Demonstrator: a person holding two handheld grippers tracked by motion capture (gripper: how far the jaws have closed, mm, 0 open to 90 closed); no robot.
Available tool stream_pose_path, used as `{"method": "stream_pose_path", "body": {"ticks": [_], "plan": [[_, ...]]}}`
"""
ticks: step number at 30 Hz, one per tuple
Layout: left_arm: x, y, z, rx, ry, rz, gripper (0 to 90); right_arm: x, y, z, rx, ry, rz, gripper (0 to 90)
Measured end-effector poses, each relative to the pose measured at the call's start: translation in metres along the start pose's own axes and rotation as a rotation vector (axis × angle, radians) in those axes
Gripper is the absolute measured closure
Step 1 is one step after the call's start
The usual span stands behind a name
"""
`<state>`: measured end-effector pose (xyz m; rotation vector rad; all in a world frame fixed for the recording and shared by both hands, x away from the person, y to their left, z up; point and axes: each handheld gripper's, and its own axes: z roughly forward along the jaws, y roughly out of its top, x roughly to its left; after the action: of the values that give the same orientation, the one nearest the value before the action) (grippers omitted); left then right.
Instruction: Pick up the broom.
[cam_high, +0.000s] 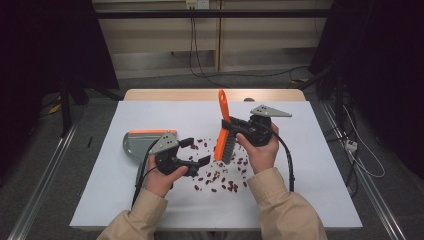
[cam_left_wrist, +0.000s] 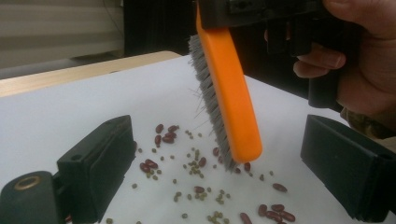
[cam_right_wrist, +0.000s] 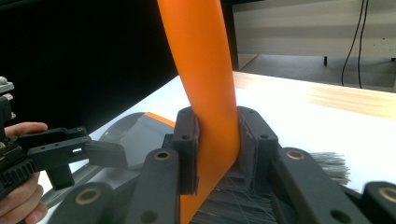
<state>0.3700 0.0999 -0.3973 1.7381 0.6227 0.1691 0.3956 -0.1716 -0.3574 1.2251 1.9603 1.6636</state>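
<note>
Here, at a table laid with a white sheet (cam_high: 150, 200), the right gripper (cam_high: 243, 131) has its jaws clamped on the orange brush (cam_high: 223, 131), pinching the handle just above the grey bristles (cam_left_wrist: 208, 100). The brush hangs nearly upright, handle tip pointing away from the person, bristle end just above the scattered beans (cam_high: 220, 175). The left gripper (cam_high: 195, 152) hovers low beside it, jaws spread wide and holding nothing, the brush head between and beyond them. A grey dustpan (cam_high: 137, 142) with an orange edge lies on the sheet behind the left gripper.
</note>
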Motion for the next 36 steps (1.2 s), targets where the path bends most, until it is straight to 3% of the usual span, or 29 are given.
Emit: {"method": "stream_pose_path", "body": {"ticks": [12, 22, 25, 30, 32, 36], "plan": [[-0.005, -0.001, 0.012, 0.044, -0.047, -0.018, 26.5, 0.012, 0.001, 0.011, 0.009, 0.009, -0.015, 71.3], [-0.003, -0.005, 0.019, 0.096, -0.002, -0.027, 41.8, 0.02, 0.002, 0.018, 0.015, 0.02, -0.035, 71.3], [-0.002, -0.006, 0.019, 0.105, 0.009, -0.032, 50.3, 0.024, 0.002, 0.019, 0.015, 0.02, -0.044, 71.3], [-0.002, -0.006, 0.02, 0.116, 0.018, -0.038, 56.2, 0.027, 0.003, 0.02, 0.015, 0.024, -0.051, 71.2], [-0.003, -0.006, 0.019, 0.122, 0.014, -0.038, 63.2, 0.028, 0.003, 0.021, 0.016, 0.017, -0.056, 71.2], [-0.003, -0.006, 0.019, 0.136, 0.035, -0.046, 66.8, 0.028, 0.002, 0.021, 0.018, 0.017, -0.055, 71.1]]}}
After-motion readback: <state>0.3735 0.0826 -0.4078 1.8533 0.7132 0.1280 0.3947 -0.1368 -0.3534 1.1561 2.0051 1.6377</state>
